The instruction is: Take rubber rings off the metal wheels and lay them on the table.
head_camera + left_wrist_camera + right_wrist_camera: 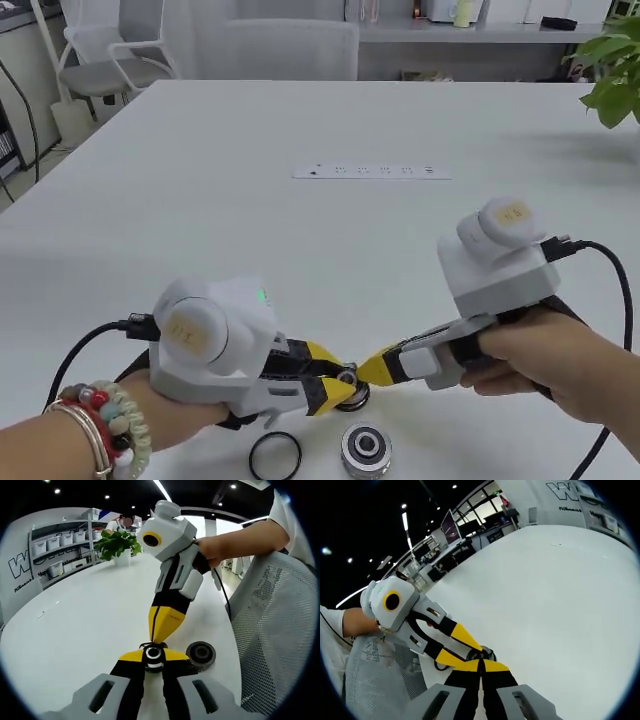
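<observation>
Metal wheel (350, 393), head view: clamped in the left gripper (338, 382) to steady it. The right gripper (369, 372) meets it from 3 o'clock. A freed ring (275, 456) and a second wheel (366, 448) lie at 6 o'clock, with open table (300, 230) toward 12.
Left gripper view: the right gripper's tips are together, seemingly pinching the rubber ring (146, 644).
Right gripper view: table edge close at 8 o'clock.

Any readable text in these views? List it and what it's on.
"W": big lettering on the wall, the rest cut off.
Smaller line beneath it: blurred, unreadable.
Print on the right gripper: too small to read.
</observation>
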